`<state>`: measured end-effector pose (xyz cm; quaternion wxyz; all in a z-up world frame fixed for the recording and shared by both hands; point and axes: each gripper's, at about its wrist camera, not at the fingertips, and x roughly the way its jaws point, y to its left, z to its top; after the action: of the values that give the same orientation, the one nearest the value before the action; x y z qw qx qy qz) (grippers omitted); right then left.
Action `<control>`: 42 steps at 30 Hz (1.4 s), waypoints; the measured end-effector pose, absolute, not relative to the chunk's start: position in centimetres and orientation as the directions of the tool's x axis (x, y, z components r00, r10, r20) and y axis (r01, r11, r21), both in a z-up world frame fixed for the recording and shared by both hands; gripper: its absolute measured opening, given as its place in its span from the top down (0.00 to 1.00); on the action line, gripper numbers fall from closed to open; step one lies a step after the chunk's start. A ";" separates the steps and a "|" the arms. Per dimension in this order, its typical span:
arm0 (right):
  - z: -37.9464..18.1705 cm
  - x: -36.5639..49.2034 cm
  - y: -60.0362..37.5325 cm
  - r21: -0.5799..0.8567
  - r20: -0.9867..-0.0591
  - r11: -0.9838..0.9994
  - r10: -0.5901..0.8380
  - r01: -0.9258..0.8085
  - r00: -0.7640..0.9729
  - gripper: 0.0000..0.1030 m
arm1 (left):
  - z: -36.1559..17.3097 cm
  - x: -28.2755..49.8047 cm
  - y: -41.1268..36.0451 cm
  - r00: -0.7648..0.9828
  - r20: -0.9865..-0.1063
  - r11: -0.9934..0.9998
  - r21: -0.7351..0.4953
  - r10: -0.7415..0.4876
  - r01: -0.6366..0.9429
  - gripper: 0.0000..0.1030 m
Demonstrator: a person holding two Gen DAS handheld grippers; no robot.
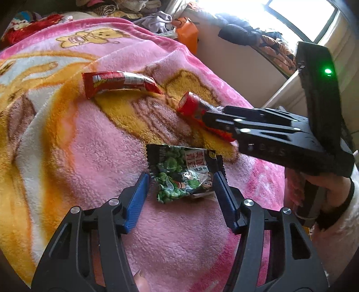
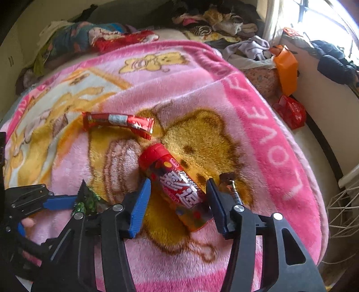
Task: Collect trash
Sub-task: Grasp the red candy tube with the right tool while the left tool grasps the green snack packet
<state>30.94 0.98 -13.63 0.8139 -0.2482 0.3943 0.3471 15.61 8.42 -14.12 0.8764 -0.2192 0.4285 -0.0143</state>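
Note:
A green and black snack packet lies on the pink bear blanket, between the open fingers of my left gripper. A red candy tube lies on the blanket between the open fingers of my right gripper; the tube also shows in the left wrist view, partly behind the right gripper. A long red wrapper lies farther back, also seen in the right wrist view. A small dark wrapper lies by the right finger. The left gripper shows at the lower left over the green packet.
Piled clothes lie at the far end of the bed. An orange bag and a red bag sit at the bed's right side by a wall and window. A white wire basket stands at the right edge.

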 end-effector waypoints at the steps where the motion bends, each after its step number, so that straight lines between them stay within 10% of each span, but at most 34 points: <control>1: -14.1 31.2 1.2 -0.130 -0.821 0.636 0.361 -0.760 0.442 0.52 | -14.2 15.6 8.4 0.631 -0.746 0.905 -0.394 -0.211 -0.163 0.50; 6: -15.8 31.6 1.1 -0.081 -0.843 0.649 0.360 -0.756 0.400 0.74 | -14.4 15.6 8.5 0.627 -0.750 0.903 -0.395 -0.210 -0.170 0.51; 23: -13.0 26.2 -5.9 0.070 -0.742 0.786 0.453 -0.614 0.495 0.75 | -14.5 15.2 10.0 0.630 -0.740 0.852 -0.468 -0.233 -0.234 0.68; 28: -11.6 24.0 -8.2 0.093 -0.708 0.807 0.465 -0.583 0.531 0.75 | -14.6 15.3 10.3 0.628 -0.741 0.830 -0.491 -0.238 -0.265 0.94; 42: -8.8 19.2 -13.2 0.124 -0.639 0.847 0.466 -0.516 0.612 0.75 | -9.9 14.3 7.5 0.694 -0.689 0.879 -0.443 -0.209 -0.175 0.97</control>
<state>19.17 -13.18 -8.83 0.8970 -0.0365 0.3452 0.2738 14.34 7.54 -9.86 0.8869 -0.2457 0.3912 -0.0096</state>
